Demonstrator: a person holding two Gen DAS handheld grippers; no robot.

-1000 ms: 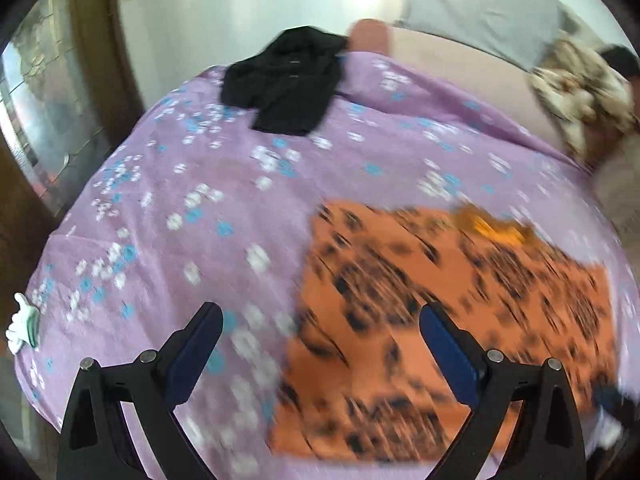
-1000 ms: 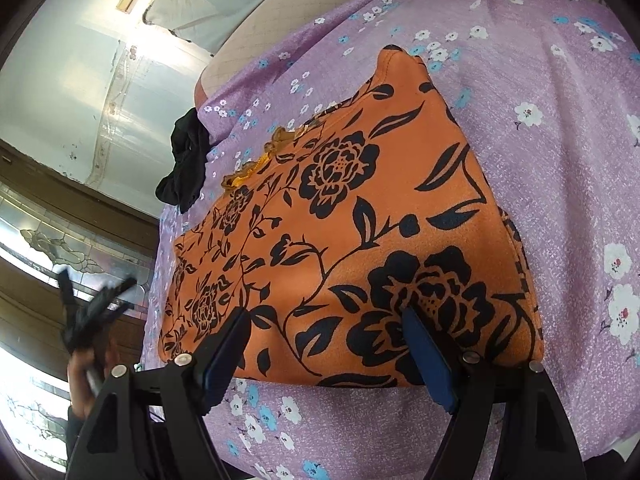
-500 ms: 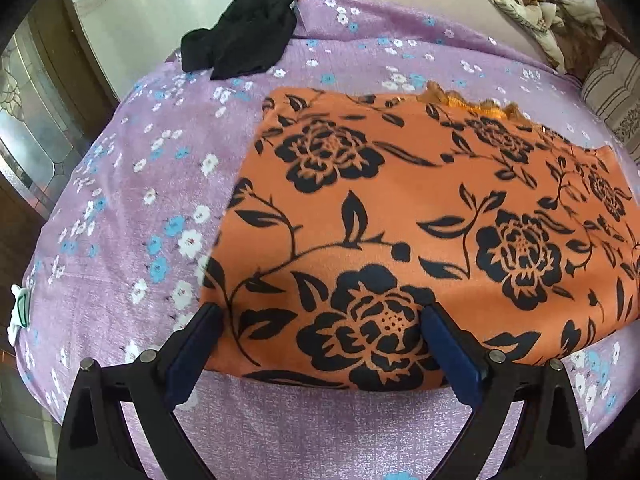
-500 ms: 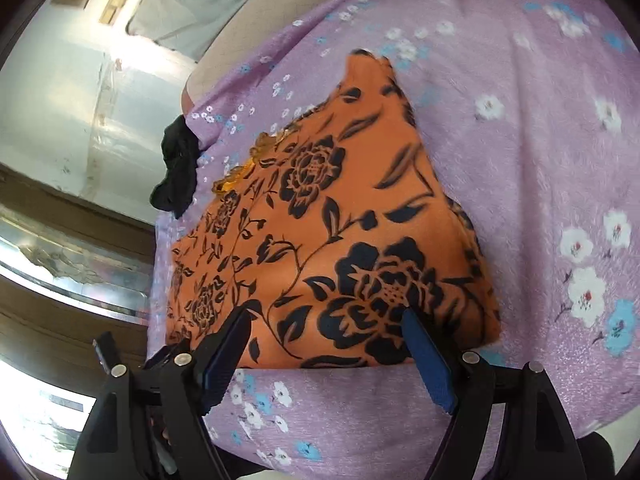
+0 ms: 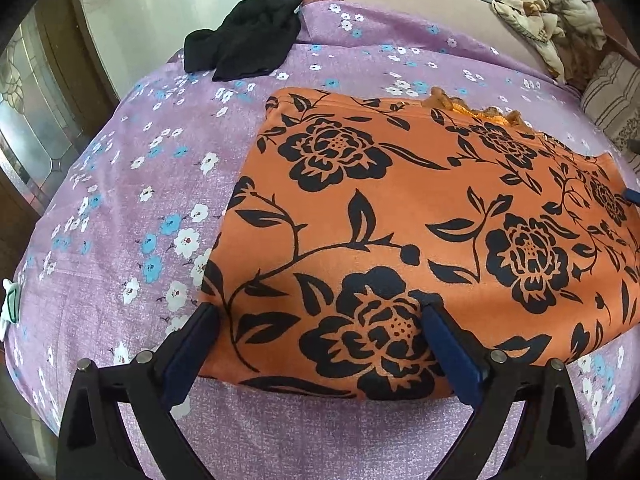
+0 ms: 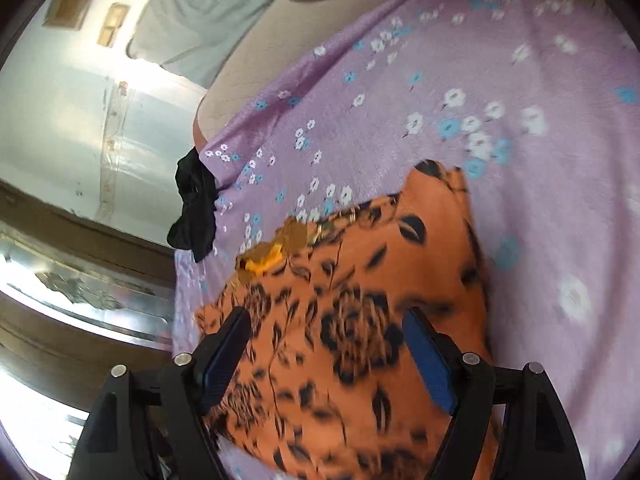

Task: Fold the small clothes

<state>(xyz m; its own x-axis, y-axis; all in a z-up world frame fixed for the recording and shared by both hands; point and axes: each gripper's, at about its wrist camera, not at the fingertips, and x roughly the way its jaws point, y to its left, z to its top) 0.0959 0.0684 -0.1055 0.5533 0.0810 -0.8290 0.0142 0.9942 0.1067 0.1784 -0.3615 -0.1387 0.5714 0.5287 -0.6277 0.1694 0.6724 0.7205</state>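
In the left wrist view, an orange garment (image 5: 420, 220) printed with black flowers is seen spread flat on a purple floral bedsheet (image 5: 132, 208). The left gripper (image 5: 316, 320) is held low at the garment's near corner, its jaws spread wide — one blue pad just off the cloth's left edge over the sheet, the other over the print; whether either pad touches the cloth cannot be told, and nothing is clamped. A frilled orange trim (image 5: 476, 110) is visible along the garment's far edge. A crumpled black garment (image 5: 244, 40) is lying well apart at the far corner of the bed, and a patterned bundle of cloth (image 5: 548, 28) is heaped at the far right.

In the right wrist view, the picture is blurred. The right gripper (image 6: 328, 340) is shown over the orange garment (image 6: 360, 280), its jaws parted wide with only the printed cloth seen between the pads — no grip is made. The bedsheet (image 6: 460, 80) is seen beyond and to the right, and the black garment (image 6: 194, 204) is hanging at the bed's left edge.
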